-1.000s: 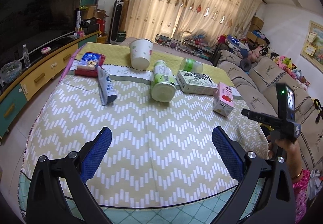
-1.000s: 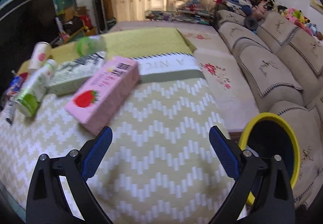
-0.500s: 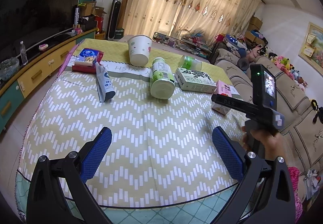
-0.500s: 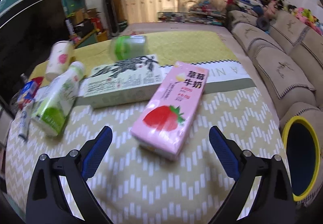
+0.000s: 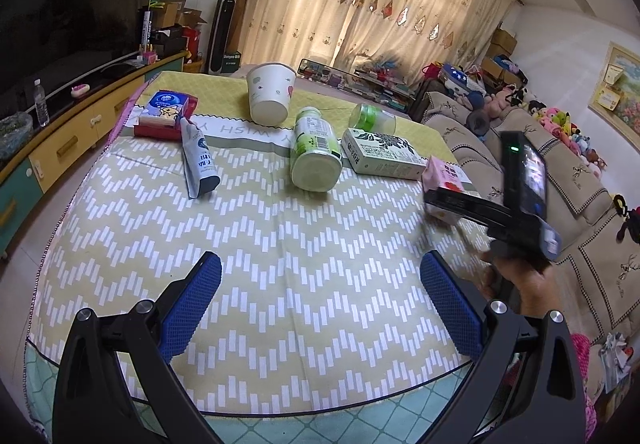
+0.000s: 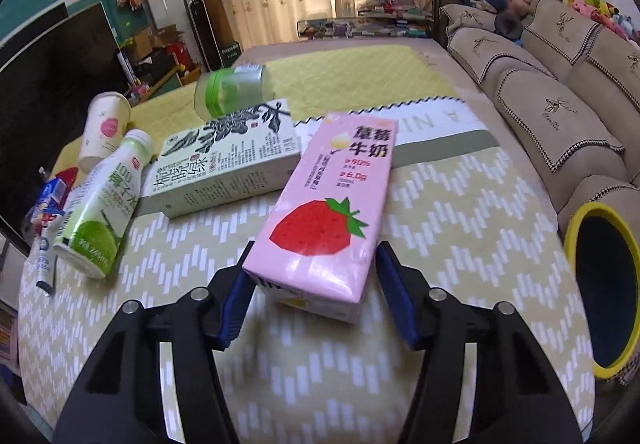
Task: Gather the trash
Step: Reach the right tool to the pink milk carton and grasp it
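Carton (image 6: 320, 212) between right gripper (image 6: 316, 296) fingers (image 6: 394, 284).

The carton (image 6: 324, 212) is pink with a red strawberry. The cloth (image 6: 460, 240) is yellow-green with white zigzags. The bin (image 6: 600, 292) is black with a yellow rim.

Right gripper (image 6: 312, 276) straddles the pink carton (image 6: 328, 204), but whether the pads actually press it, can't tell; near end hides behind the fingers. In the left view, that carton (image 5: 446, 180) is half covered by the right tool. Yellow-rimmed bin (image 6: 600, 284) cut off at frame edge. Tube (image 6: 44, 264) print too small to read.
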The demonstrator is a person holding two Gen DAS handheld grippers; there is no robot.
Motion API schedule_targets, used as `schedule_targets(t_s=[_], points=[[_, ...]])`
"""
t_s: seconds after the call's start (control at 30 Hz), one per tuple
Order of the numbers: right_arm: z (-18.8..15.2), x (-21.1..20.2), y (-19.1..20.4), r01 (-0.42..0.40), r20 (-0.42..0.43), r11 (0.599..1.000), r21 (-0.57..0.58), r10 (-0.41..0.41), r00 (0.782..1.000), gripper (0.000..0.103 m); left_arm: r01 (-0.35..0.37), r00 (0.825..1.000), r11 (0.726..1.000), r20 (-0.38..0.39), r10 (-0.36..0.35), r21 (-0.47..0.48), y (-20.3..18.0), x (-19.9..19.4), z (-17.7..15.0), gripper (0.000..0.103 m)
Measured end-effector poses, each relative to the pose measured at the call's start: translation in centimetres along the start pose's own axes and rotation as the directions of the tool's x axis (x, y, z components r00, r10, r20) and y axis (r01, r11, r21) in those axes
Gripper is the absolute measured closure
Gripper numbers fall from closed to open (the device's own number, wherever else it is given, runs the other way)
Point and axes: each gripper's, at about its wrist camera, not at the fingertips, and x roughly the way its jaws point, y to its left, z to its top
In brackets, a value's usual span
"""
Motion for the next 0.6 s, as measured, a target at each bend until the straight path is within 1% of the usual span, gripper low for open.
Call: schedule_targets(t_s=[0.17,0.37,0.6], points=[[-1.5,-3.1,-1.8,-0.045,0.036,0.999,-0.003,0.045,0.998,0.048,0.002,1.000,1.000,-0.004,-0.002,0.016,-0.8,0.1,0.0,0.005],[-3.7,-7.1,-4.8,-0.111,0.042,0.994,0.000,0.111,0.993,0.049,0.007,1.000,0.999,-0.010,-0.006,0.049,-2.5,0.2,-0.2,0.005],[-5.8,-10.4,-7.0,-0.171,0.036,0.985,-0.017,0.171,0.985,0.050,0.006,1.000,0.997,-0.003,-0.006,0.078,-4.5,-0.2,-0.4,0.005]])
